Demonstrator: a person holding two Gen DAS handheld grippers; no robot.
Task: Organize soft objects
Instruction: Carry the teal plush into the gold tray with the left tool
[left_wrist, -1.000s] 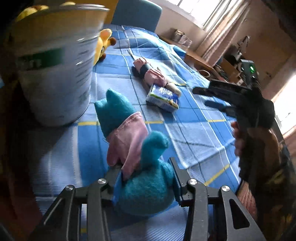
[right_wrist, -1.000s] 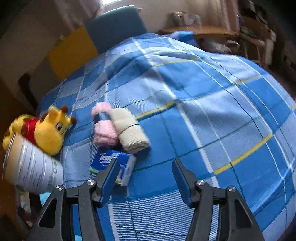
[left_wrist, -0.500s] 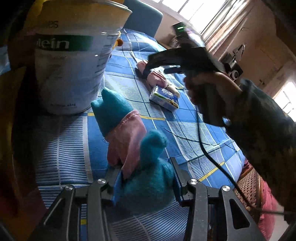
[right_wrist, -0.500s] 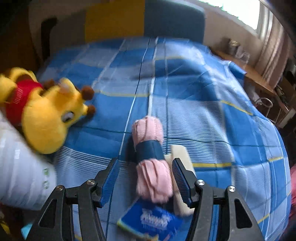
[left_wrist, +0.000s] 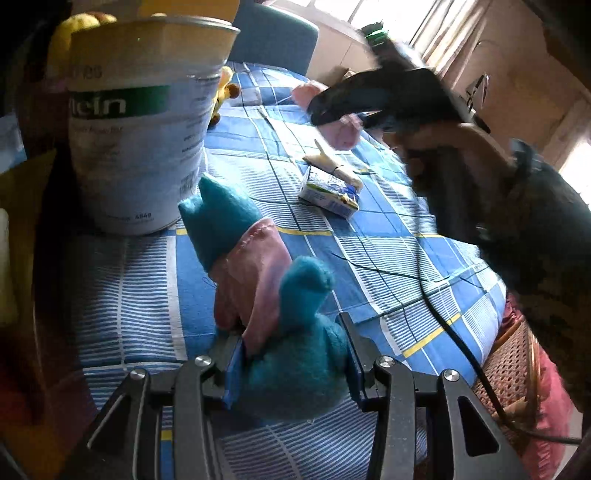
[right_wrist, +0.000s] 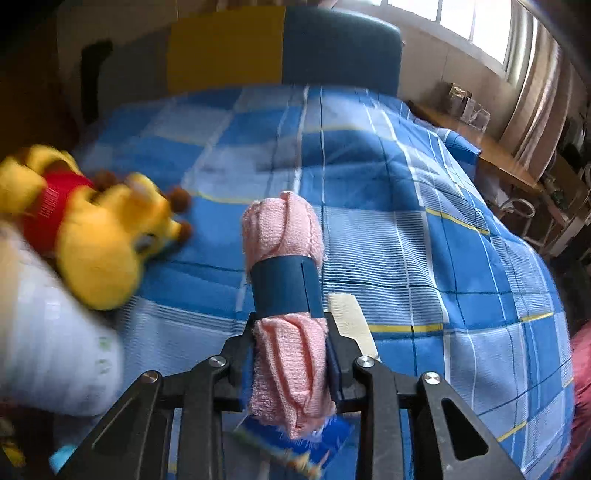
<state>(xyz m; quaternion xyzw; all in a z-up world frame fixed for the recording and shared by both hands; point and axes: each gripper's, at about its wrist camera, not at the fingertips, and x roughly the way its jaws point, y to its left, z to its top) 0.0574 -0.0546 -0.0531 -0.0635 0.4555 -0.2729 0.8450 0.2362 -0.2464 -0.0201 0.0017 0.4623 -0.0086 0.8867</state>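
Note:
My left gripper is shut on a teal plush toy with a pink shirt, which rests low over the blue checked bedspread. My right gripper is shut on a rolled pink towel with a dark blue band and holds it above the bedspread. The same gripper and pink towel show raised in the left wrist view. A cream rolled towel lies on the bed; it also shows in the right wrist view. A yellow plush in a red shirt lies at the left.
A large white tin stands at the left on the bed. A blue tissue pack lies mid-bed, and shows under the right gripper. A blue and yellow headboard is at the back. A wooden desk stands to the right.
My right gripper has closed on the pink rolled towel and lifted it off the bed, away from the cream towel. My left gripper still holds the teal plush in place.

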